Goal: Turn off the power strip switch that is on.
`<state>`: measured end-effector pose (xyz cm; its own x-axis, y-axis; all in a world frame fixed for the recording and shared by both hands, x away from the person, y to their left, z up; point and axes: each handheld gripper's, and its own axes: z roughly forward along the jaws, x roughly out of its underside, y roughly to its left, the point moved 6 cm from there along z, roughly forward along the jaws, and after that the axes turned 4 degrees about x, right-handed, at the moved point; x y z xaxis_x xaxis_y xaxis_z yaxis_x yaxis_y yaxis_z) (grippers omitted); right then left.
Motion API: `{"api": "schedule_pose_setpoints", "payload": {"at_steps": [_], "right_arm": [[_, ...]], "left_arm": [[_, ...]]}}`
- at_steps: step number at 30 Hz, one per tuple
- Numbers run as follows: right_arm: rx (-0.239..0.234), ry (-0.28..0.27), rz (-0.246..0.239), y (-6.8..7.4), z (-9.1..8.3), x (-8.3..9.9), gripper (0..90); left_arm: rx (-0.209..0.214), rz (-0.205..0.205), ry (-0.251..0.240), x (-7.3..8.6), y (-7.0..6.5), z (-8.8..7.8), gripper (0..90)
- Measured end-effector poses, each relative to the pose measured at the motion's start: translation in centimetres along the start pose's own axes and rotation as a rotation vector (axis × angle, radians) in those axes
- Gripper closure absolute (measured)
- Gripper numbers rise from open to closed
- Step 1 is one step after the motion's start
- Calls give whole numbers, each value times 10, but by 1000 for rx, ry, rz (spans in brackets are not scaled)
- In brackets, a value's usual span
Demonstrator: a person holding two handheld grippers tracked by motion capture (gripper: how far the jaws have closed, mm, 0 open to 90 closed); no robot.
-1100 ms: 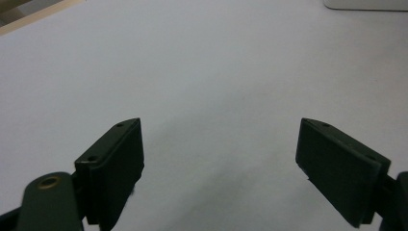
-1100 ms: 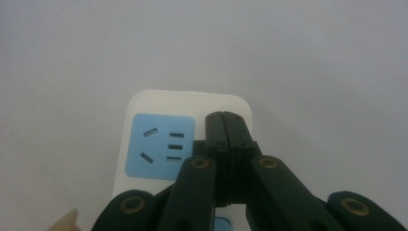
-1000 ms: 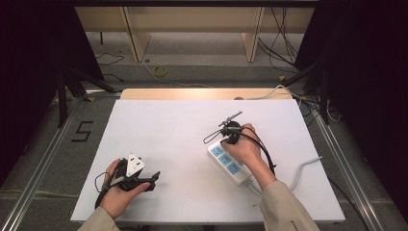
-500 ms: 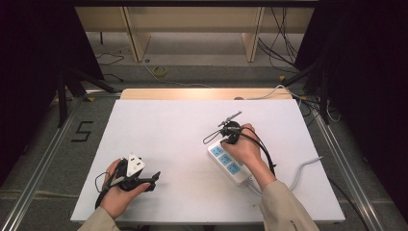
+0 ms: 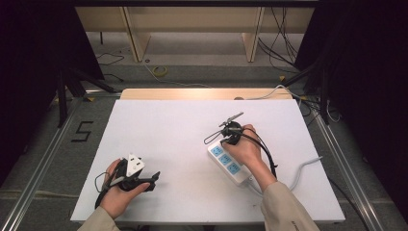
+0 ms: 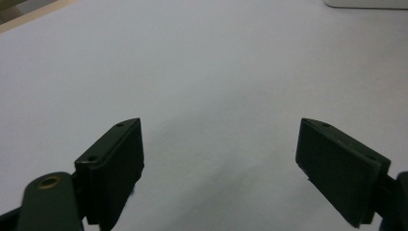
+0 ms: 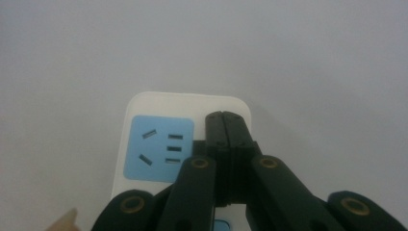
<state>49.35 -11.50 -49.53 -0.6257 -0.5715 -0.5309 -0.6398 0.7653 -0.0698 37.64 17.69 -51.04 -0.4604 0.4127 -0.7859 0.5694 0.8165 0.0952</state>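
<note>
This is looking like a lab or recording bay rather than a home: a bare white table (image 5: 192,130) is standing alone on a grey floor, with black curtains (image 5: 29,57) hanging along both sides. Loose cables (image 5: 284,43) are trailing over the floor beyond the table's far edge, under plain wooden bench legs (image 5: 137,33). Metal rails (image 5: 43,159) are running past the table's left and right edges, and a black number 5 (image 5: 82,131) is marking the floor near its far left corner
</note>
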Motion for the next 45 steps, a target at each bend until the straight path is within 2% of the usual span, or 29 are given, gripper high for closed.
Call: {"api": "schedule_pose_setpoints", "payload": {"at_steps": [5,6,11,22,41,45], "right_arm": [[5,-11,-5,1,0,0,900],[5,-27,-3,0,-2,-1,900],[2,-26,-11,-1,-4,0,900],[12,-69,-12,-5,-17,1,883],[17,-115,38,-23,-34,24,776],[23,-141,60,-27,-39,32,757]], "left_arm": [[0,0,0,0,0,0,168],[0,-3,-2,0,0,0,168],[-2,-5,-3,0,0,0,168],[-1,0,3,0,0,0,170],[-3,-1,1,1,0,1,171],[-4,1,4,1,0,1,172]]}}
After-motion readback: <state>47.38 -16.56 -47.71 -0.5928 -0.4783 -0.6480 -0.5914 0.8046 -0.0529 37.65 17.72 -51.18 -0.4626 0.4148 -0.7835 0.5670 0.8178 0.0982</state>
